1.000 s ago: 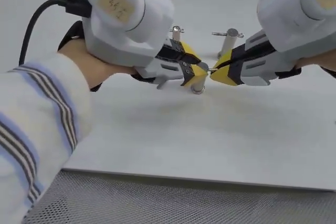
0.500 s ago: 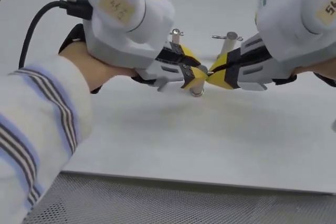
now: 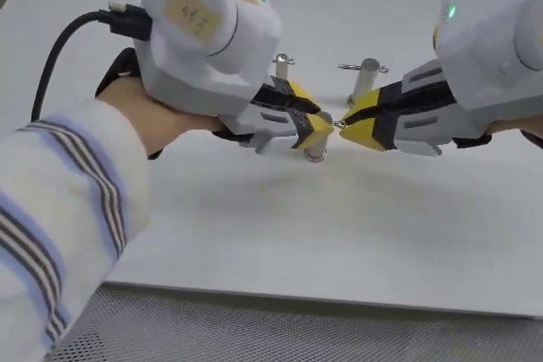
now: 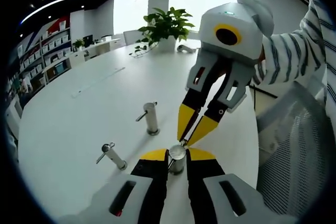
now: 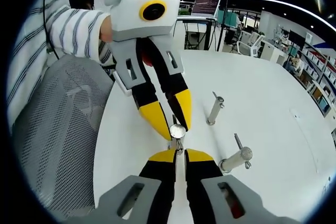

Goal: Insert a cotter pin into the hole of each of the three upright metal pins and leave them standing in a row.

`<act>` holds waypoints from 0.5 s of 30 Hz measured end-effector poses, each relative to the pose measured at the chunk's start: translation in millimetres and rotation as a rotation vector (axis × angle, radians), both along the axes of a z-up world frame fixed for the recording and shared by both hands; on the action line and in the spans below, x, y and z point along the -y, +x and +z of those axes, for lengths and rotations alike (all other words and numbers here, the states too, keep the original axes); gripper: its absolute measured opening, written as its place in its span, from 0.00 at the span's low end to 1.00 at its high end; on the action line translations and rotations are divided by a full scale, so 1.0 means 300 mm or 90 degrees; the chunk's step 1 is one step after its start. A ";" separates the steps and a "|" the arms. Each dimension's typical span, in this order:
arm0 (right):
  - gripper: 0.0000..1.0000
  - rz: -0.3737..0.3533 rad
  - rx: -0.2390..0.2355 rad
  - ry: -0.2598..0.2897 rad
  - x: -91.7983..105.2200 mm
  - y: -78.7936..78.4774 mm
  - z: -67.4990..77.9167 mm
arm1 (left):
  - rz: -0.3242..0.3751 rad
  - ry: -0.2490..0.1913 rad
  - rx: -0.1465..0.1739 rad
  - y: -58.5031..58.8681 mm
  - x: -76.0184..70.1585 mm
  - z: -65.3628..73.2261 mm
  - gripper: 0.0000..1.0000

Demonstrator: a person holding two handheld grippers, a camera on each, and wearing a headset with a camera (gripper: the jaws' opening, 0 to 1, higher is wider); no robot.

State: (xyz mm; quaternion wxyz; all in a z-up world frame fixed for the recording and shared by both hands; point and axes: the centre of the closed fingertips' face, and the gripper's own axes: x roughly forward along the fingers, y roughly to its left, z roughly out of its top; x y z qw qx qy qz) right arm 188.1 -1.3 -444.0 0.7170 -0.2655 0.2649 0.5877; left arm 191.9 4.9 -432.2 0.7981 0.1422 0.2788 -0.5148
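Observation:
Three upright metal pins stand on the white table. The nearest pin [image 3: 316, 143] is held between the yellow fingertips of my left gripper [image 3: 321, 125], which is shut on it just below the top [image 4: 177, 155]. My right gripper [image 3: 344, 123] comes in from the right, shut on a thin cotter pin [image 4: 182, 142] whose end meets the top of that metal pin [image 5: 177, 129]. The two metal pins behind [image 3: 281, 68] [image 3: 365, 80] each have a cotter pin through the top.
The table's front edge [image 3: 280, 292] runs near me, with grey mesh [image 3: 212, 328] below it. A black cable [image 3: 59, 40] trails from the left gripper's housing. A striped sleeve [image 3: 59, 209] crosses the lower left. A potted plant [image 4: 165, 24] stands at the table's far end.
The right gripper's body has dropped and tilted slightly while its tips stay at the near pin's top. The left gripper keeps its hold; the view has shifted a little.

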 end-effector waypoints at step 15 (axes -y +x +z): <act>0.00 -0.037 -0.002 0.021 0.000 -0.005 0.006 | 0.031 -0.030 -0.031 -0.001 -0.011 0.003 0.10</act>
